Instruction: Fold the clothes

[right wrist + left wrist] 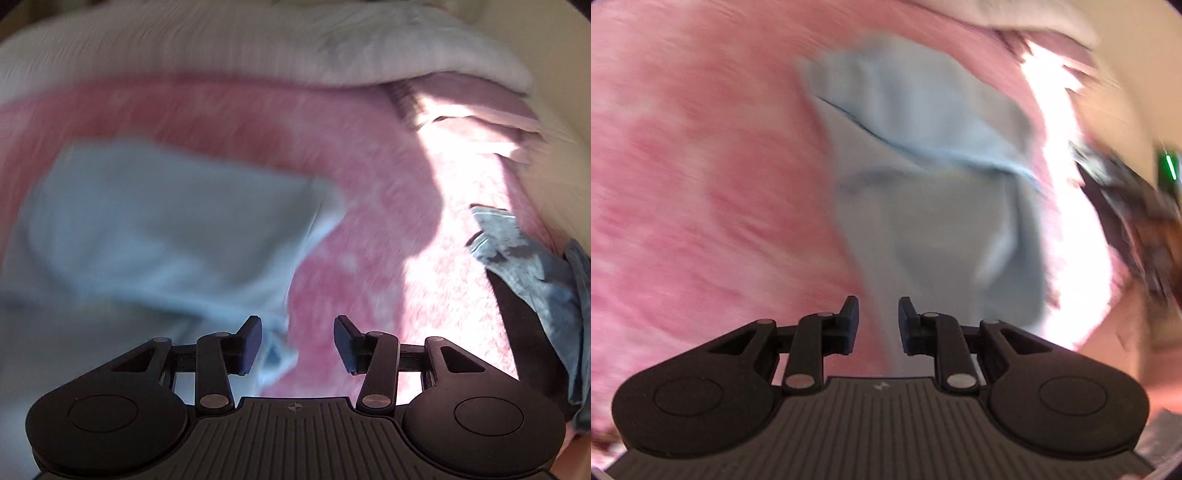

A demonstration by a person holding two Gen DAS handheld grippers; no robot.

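A light blue garment (923,166) lies partly folded on a pink blanket (701,184), blurred by motion. My left gripper (878,325) hovers over the garment's near end, open by a narrow gap with nothing pinched between the pads. In the right wrist view the same light blue garment (147,221) spreads across the left half of the pink blanket (369,221). My right gripper (297,345) stands open and wider, above the garment's right edge, with a loose corner of cloth just under its left finger (251,343) and nothing gripped.
A pale grey cover (258,48) lies bunched along the far side, with a mauve cloth (480,99) beside it. A crumpled blue-grey garment (535,266) sits at the right edge. A bright strip of sunlight (1067,184) crosses the blanket; a dark blurred object (1126,206) lies beyond it.
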